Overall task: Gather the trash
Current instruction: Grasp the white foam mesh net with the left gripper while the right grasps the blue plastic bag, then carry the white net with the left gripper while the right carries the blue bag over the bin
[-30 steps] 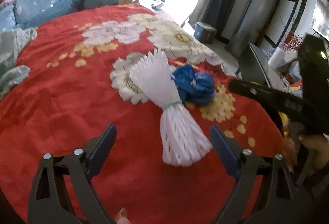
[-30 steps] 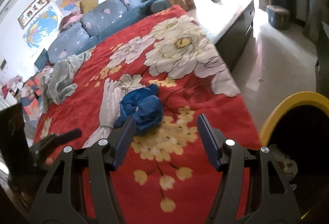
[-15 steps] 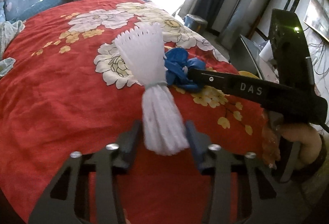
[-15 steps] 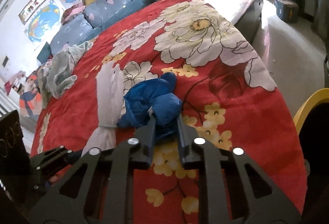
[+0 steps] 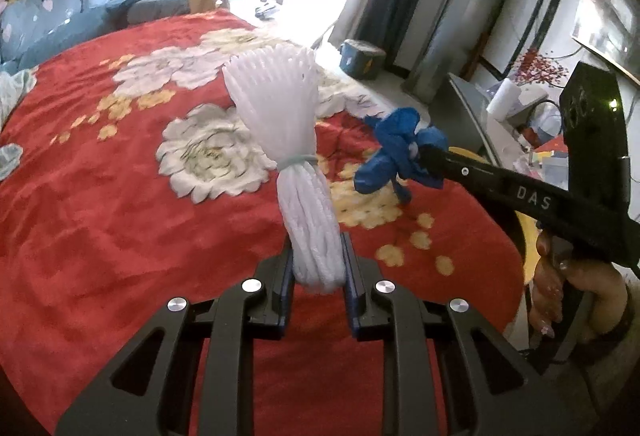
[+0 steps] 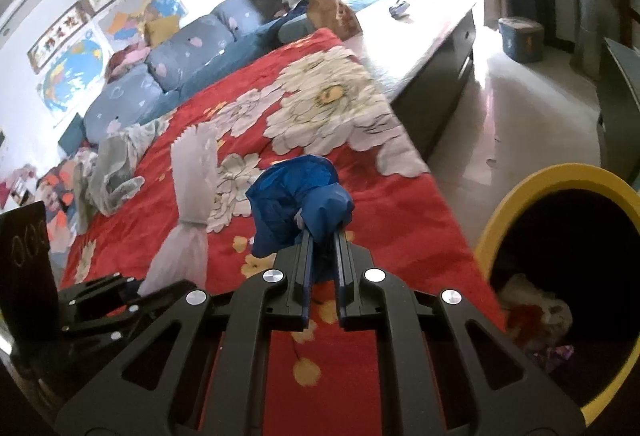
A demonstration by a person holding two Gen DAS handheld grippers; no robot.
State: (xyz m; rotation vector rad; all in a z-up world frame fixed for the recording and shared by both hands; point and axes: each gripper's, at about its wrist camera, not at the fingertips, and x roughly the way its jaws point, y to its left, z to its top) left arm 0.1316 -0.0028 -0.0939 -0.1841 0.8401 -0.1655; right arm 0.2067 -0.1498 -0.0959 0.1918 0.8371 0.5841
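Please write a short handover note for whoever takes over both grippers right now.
Left gripper: shut on the white foam net sleeve bundle, raised above the red floral blanket.
Right gripper: shut on the crumpled blue plastic bag, also raised.
Yellow-rimmed trash bin stands beside the bed on the right, with some trash already inside.
Done: both pieces grasped.
Left: carry both over the bin and release.

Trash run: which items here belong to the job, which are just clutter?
In the job:
- white foam net bundle, in the left hand-held gripper
- blue plastic bag, in the right hand-held gripper
- yellow-rimmed bin, trash already inside

Just lying about:
- red floral blanket
- grey cloth
- sofa cushions
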